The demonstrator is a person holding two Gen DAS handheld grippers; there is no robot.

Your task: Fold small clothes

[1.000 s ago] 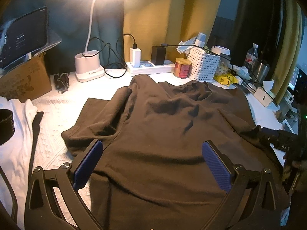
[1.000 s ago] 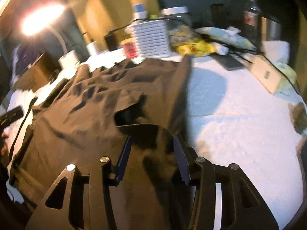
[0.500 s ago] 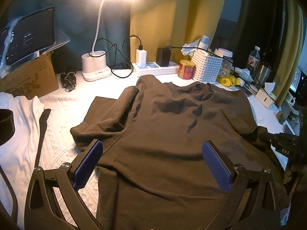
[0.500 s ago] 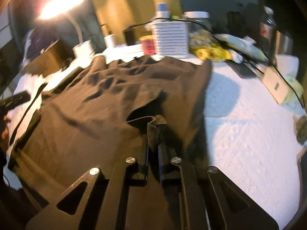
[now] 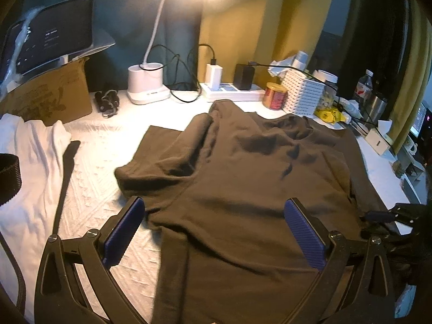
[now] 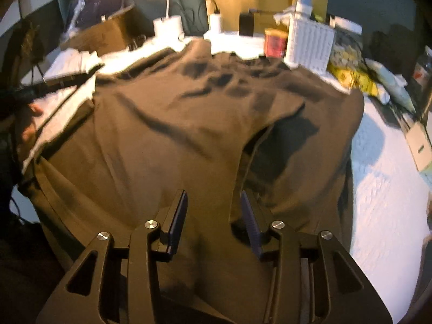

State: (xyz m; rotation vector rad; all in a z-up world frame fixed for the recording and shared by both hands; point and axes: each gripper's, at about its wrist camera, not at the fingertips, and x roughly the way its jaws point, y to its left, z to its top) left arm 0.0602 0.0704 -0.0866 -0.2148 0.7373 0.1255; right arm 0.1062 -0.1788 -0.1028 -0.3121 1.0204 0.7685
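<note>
Released since half a second ago: right gripper (image 6: 213, 213), jaws parted around a raised fold of the brown shirt (image 6: 172, 124). Spread across the white desk (image 5: 89, 167) ahead of both. Left gripper (image 5: 216, 229) wide open above the hem.

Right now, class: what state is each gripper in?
Left gripper: open, holding nothing, above the brown shirt.
Right gripper: open, fabric between its pads, not clamped.
</note>
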